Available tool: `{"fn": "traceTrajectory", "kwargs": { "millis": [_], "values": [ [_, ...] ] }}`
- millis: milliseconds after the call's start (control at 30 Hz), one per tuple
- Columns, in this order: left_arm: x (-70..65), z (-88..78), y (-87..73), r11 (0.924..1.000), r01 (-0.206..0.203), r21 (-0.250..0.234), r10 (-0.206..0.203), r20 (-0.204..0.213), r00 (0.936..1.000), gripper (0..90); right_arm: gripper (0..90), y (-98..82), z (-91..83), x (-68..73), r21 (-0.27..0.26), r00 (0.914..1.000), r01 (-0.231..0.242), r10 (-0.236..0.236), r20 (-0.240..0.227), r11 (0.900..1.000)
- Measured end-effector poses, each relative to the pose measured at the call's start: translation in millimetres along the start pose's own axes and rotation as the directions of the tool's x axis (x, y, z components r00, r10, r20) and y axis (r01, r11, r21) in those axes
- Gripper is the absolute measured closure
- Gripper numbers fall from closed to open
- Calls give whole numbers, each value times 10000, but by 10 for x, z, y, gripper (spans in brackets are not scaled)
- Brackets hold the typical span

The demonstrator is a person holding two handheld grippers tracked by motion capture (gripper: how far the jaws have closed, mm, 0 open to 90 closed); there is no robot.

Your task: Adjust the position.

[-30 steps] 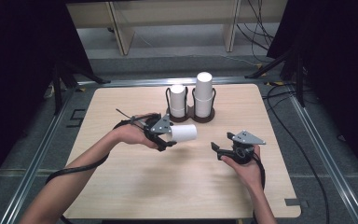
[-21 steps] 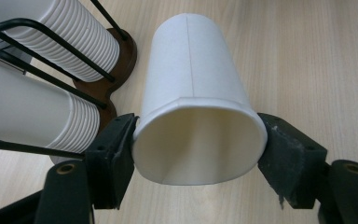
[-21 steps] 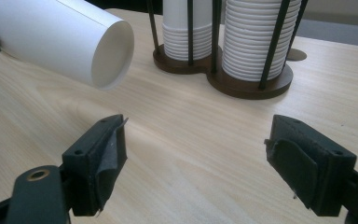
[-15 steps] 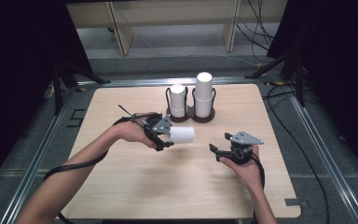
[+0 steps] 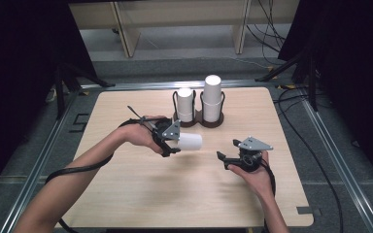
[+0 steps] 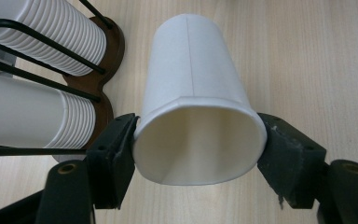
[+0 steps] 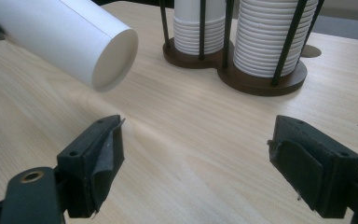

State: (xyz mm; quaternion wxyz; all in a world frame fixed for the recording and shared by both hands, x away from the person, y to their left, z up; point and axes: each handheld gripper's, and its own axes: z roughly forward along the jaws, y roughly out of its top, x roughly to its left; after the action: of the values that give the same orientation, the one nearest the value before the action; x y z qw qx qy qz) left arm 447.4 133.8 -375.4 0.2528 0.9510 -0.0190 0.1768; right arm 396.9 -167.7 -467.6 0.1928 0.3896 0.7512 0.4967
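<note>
A single white paper cup (image 6: 198, 100) lies on its side in the air, pinched at its rim by the left hand-held gripper (image 6: 199, 149); the rim is squeezed slightly out of round between the two black pads, and the cup's closed bottom points away from that gripper, toward the right hand-held gripper (image 5: 228, 161). From above, the cup (image 5: 189, 141) sits just past the jaws of the left hand-held gripper (image 5: 171, 143), off the pale wooden worktop (image 5: 141, 194) rather than resting on it. Just beyond the left hand-held gripper, near its far side, stands a dark brown cup holder (image 5: 200, 120) with black wire posts, carrying two stacks of white cups (image 5: 212, 96), the right stack taller than the left. The right hand-held gripper (image 7: 198, 163) is held well apart from the cup, its jaws spread wide with nothing between them and having just opened further; ahead of it the cup's bottom (image 7: 114, 58) hangs up and to the left, and the holder (image 7: 242, 79) stands farther back on the worktop (image 7: 191, 140).
</note>
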Motion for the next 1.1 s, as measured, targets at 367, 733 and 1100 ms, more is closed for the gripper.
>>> {"fn": "traceTrajectory", "kwargs": {
  "millis": [367,733,1100],
  "values": [
    [24,-6,64,9975,-349,614,330,311,9990,314,178,-3,3,-9,-25,10000,71,-72,-22,10000],
    [20,11,129,9875,-829,1340,746,655,9951,314,177,-14,32,-5,-151,9998,86,-89,-154,9998],
    [40,22,166,9762,-1090,1877,946,840,9920,313,177,-20,39,-34,-177,9993,172,-178,-335,9997]
  ]
}}
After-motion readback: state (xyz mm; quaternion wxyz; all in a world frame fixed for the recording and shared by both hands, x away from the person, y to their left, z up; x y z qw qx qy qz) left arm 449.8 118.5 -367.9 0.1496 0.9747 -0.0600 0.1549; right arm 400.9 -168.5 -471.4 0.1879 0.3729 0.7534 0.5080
